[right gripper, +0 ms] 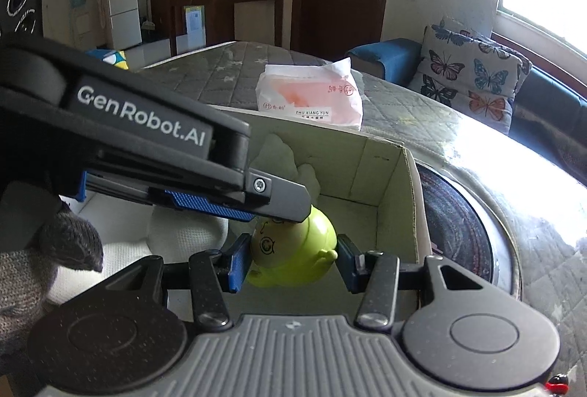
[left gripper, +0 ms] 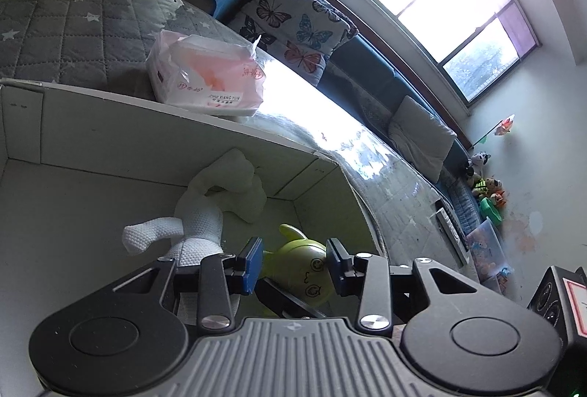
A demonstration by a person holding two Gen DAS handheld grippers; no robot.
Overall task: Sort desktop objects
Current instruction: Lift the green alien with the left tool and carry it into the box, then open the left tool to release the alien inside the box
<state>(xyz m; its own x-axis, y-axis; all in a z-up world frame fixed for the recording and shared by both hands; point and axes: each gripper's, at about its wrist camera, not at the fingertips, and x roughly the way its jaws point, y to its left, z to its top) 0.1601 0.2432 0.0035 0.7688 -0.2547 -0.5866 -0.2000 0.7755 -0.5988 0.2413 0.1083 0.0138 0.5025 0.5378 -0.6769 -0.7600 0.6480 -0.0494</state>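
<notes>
- While both grippers hang inside the cardboard box [right gripper: 389,184], the right gripper [right gripper: 291,259] clamps the green toy [right gripper: 293,246] by its sides.
- Left gripper [left gripper: 293,263]: jaws parted, gripping nothing, beside the toy.
- White plush [left gripper: 205,213] fills the far corner.
</notes>
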